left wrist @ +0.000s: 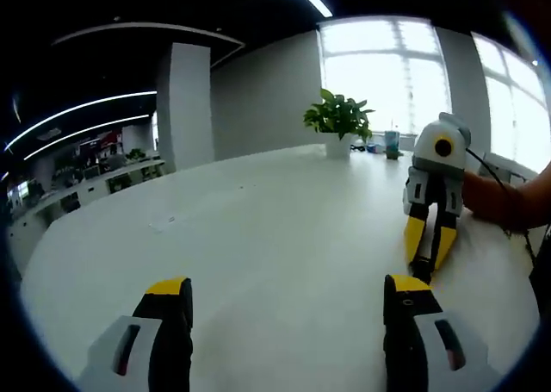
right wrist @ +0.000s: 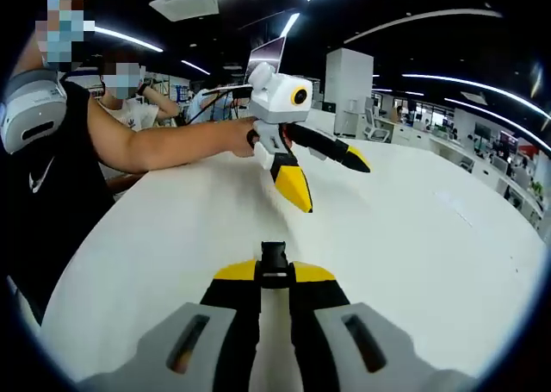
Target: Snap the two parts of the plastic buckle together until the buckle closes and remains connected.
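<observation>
In the right gripper view, my right gripper (right wrist: 274,273) is shut on a small black buckle part (right wrist: 274,256), which pokes out above the yellow fingertips. The left gripper view shows that gripper (left wrist: 427,264) at the right, tips pointing down at the white table (left wrist: 258,228), with the black piece (left wrist: 424,263) pinched at its tips. My left gripper (left wrist: 287,287) stands wide open over the table with nothing between its jaws. From the right gripper view it (right wrist: 331,185) hovers above the table, held by a hand.
A potted plant (left wrist: 338,121) and a small blue cup (left wrist: 392,142) stand at the table's far edge by the window. A person's arm (right wrist: 164,146) reaches over the table (right wrist: 413,254) from the left, and other people sit behind it.
</observation>
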Tool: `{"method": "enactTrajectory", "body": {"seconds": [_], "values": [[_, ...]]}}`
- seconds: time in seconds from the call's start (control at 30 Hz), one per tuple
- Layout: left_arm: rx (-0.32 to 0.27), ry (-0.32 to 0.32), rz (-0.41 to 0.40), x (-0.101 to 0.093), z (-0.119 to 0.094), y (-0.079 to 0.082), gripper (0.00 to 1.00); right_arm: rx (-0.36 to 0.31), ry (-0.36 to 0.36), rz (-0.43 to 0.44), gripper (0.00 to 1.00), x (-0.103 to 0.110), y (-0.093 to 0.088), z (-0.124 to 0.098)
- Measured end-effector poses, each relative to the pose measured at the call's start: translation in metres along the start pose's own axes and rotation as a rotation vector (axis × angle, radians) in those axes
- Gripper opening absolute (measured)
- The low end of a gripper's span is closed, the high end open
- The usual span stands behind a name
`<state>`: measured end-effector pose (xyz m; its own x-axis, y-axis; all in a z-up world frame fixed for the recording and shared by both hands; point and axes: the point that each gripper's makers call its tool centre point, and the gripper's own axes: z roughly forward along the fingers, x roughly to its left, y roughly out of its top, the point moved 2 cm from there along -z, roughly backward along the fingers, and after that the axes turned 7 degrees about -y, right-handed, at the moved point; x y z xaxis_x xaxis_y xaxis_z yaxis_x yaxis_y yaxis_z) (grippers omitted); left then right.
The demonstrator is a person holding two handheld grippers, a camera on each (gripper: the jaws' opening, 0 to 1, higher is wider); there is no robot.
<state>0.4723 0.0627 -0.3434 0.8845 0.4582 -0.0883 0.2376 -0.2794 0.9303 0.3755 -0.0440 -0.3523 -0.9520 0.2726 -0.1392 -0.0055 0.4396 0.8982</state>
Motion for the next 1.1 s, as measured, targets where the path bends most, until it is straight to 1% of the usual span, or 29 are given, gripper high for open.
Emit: {"method": "enactTrajectory", "body": {"seconds": [0.1,0.27,0.33,0.4,0.43,0.47,0.6,0.77,0.83,0.9,1.0,1.03,1.1], "values": [[0.003,0.013,-0.009,0.006,-0.002,-0.001,0.99,-0.004,-0.002,-0.003,0.10,0.000,0.001,0.000],[-0.002,0.059,-0.029,0.014,-0.003,0.000,0.99,-0.009,-0.005,-0.002,0.10,-0.001,0.002,-0.001],[-0.004,0.099,-0.046,0.021,-0.006,0.002,0.99,-0.003,0.003,0.004,0.10,-0.001,0.001,0.001],[-0.039,0.088,-0.061,0.021,-0.008,0.008,0.99,0.000,0.003,0.004,0.10,-0.001,0.000,0.002],[-0.050,0.077,-0.080,0.021,-0.008,0.009,0.99,0.003,0.003,0.005,0.10,-0.001,0.000,0.002],[-0.052,0.080,-0.081,0.022,-0.008,0.010,0.99,0.003,0.000,0.003,0.10,-0.002,-0.001,0.002],[-0.032,0.092,-0.057,0.021,-0.004,0.008,0.99,-0.003,-0.014,0.000,0.10,-0.005,0.001,0.001],[-0.037,0.089,-0.050,0.021,-0.004,0.010,0.99,0.002,-0.015,0.003,0.10,-0.008,-0.001,0.002],[-0.036,0.081,-0.062,0.021,-0.003,0.007,0.99,0.007,-0.013,0.007,0.10,-0.008,-0.002,0.002],[-0.020,0.086,-0.059,0.022,-0.002,0.003,0.99,0.010,-0.013,0.009,0.10,-0.009,-0.003,0.002],[-0.014,0.090,-0.058,0.024,-0.002,0.002,0.99,0.012,-0.016,0.009,0.10,-0.010,-0.003,0.002],[-0.016,0.091,-0.057,0.017,-0.005,0.001,0.99,0.010,-0.017,0.010,0.10,-0.010,-0.003,0.002],[-0.022,0.088,-0.057,0.016,-0.006,0.002,0.99,0.008,-0.018,0.012,0.10,-0.011,-0.003,0.002]]}}
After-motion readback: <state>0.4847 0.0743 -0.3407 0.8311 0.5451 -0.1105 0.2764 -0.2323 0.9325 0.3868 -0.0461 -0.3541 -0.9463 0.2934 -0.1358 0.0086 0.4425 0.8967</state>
